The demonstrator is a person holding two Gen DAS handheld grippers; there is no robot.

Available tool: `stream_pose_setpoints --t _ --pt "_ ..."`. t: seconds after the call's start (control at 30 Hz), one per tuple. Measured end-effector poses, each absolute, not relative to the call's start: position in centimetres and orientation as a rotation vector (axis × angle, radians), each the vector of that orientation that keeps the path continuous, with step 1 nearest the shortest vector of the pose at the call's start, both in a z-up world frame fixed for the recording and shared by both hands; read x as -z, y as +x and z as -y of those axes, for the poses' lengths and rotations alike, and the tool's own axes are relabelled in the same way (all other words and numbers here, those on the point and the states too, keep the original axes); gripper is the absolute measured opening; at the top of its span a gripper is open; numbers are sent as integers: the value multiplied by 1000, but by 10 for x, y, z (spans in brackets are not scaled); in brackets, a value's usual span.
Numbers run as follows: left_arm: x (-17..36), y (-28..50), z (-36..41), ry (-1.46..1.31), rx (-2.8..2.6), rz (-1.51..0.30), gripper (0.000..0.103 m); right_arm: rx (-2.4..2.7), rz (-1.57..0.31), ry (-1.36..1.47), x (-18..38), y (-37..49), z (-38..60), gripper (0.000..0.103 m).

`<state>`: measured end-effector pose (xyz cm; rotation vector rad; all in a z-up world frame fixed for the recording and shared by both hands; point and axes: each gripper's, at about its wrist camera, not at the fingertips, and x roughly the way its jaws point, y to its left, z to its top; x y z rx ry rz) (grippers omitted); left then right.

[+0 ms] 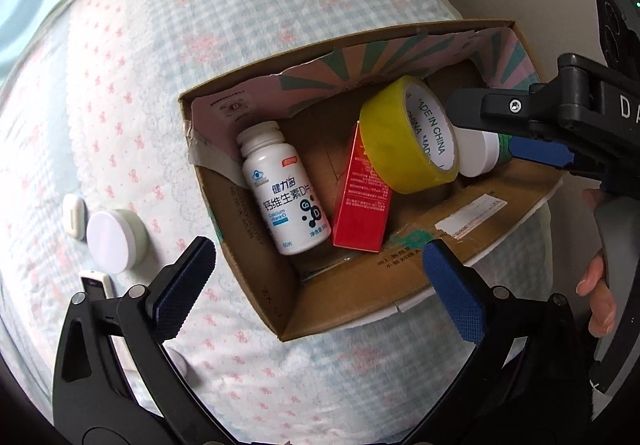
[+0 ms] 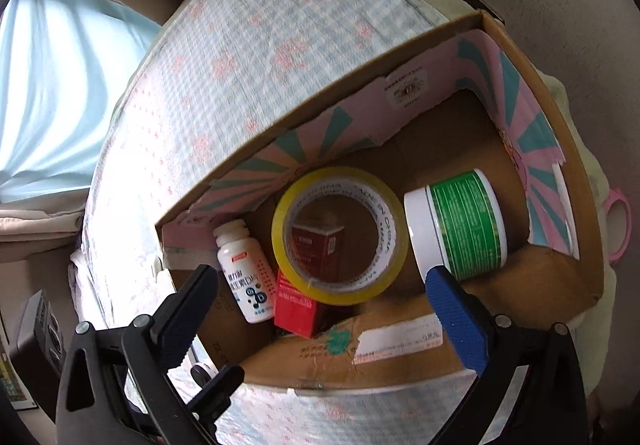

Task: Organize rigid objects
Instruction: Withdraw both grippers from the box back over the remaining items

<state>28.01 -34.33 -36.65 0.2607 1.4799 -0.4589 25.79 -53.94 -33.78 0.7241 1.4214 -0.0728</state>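
Observation:
A cardboard box (image 1: 360, 285) (image 2: 360, 361) sits on a checked quilt. Inside lie a white vitamin bottle (image 1: 280, 189) (image 2: 244, 273), a red carton (image 1: 360, 201) (image 2: 298, 309), a yellow tape roll (image 1: 396, 141) (image 2: 340, 233) and a green-labelled jar with a white lid (image 2: 460, 225) (image 1: 478, 155). My left gripper (image 1: 320, 285) is open and empty over the box's near wall. My right gripper (image 2: 320, 317) (image 1: 492, 129) is open over the box, just above the jar, which lies free on its side.
On the quilt left of the box lie a round white tin (image 1: 114, 241), a small white case (image 1: 74, 221) and a small remote-like device (image 1: 94, 287). A pink ring (image 2: 618, 223) lies beyond the box's right wall.

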Motion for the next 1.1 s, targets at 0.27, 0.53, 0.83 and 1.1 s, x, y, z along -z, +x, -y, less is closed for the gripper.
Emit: stream_pose_setpoints --t 0.27,0.53,0.83,1.1 --pt "340 258 337 270 447 -1461 103 83 -1426 680 320 246 538 103" --pt "303 241 311 232 426 -1418 103 120 -1400 591 284 236 530 103" --pt "262 228 251 207 390 -1364 103 169 -1357 410 239 224 494 103" --pt "228 213 166 168 360 -1287 103 161 -1300 357 203 200 439 103"
